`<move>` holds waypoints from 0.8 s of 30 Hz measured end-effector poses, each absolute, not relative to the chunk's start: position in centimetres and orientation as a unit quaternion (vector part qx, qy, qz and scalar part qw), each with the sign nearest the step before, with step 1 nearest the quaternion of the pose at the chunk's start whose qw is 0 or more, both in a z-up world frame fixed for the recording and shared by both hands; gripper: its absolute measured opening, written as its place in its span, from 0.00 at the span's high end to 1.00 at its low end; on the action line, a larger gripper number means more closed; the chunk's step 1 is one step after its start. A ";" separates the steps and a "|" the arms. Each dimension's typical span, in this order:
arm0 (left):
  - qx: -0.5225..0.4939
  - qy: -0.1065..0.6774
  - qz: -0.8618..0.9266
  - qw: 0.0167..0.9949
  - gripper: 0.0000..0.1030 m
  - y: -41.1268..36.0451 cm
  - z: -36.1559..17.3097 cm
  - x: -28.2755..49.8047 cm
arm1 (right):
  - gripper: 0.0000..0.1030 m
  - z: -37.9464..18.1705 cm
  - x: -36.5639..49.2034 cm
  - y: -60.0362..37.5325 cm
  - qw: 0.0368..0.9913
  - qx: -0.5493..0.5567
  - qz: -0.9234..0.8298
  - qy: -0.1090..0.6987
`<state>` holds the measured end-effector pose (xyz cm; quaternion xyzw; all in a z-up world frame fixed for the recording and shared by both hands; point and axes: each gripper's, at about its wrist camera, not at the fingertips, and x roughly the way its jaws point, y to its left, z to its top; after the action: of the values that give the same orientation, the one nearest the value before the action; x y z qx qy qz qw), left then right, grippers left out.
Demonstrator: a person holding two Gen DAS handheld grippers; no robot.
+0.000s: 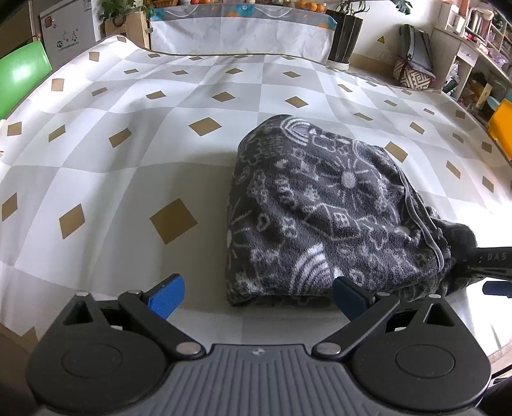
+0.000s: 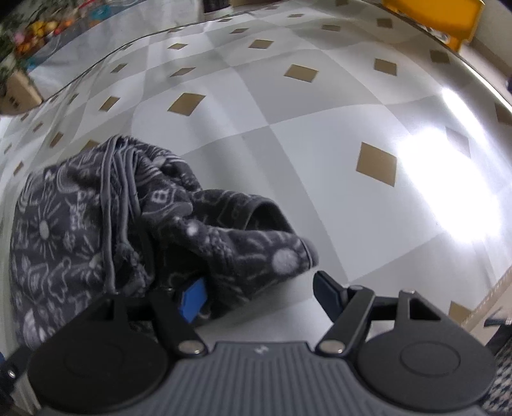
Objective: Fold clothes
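a dark grey fleece garment [image 1: 323,211] with a white doodle pattern is seen folded into a thick bundle on a checked tablecloth [image 1: 134,134] with small brown diamonds. in the left wrist view, the left gripper [image 1: 257,292] is held with its blue fingers [image 1: 166,296] wide apart, just at the near edge of the bundle, and nothing is pressed between them. in the right wrist view, the right gripper [image 2: 260,296] is also kept apart; its left finger [image 2: 192,299] is partly covered by a loose cuff [image 2: 268,224] of the garment, while the other finger stays over bare cloth. a yellow bin [image 2: 428,16] is placed at the far table edge.
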<state>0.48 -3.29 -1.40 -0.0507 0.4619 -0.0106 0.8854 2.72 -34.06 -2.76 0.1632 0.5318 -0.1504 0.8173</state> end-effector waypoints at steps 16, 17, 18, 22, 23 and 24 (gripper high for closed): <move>-0.078 0.455 -0.012 0.887 0.04 -3.1 -1.2 0.8 | 0.33 -0.3 1.5 -35.7 0.853 0.245 -0.135 0.440; -0.080 0.455 -0.011 0.887 0.04 -3.1 -1.2 0.8 | 0.32 -0.2 1.5 -35.7 0.854 0.248 -0.134 0.437; -0.081 0.456 -0.010 0.886 0.04 -3.0 -1.2 0.8 | 0.32 -0.2 1.5 -35.7 0.855 0.250 -0.135 0.434; -0.082 0.461 -0.007 0.884 0.04 -3.1 -1.6 1.0 | 0.33 -1.0 2.1 -35.8 0.849 0.237 -0.158 0.444; -0.082 0.461 -0.006 0.884 0.04 -3.1 -1.6 1.0 | 0.33 -1.3 2.3 -35.9 0.847 0.240 -0.159 0.446; -0.082 0.461 -0.004 0.883 0.04 -3.0 -1.7 1.0 | 0.33 -1.6 2.5 -35.9 0.846 0.238 -0.160 0.449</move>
<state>1.04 -3.05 -1.65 -0.0820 0.4614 -0.0041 0.8834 2.55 -35.85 -1.55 0.2376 0.4495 -0.1599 0.8461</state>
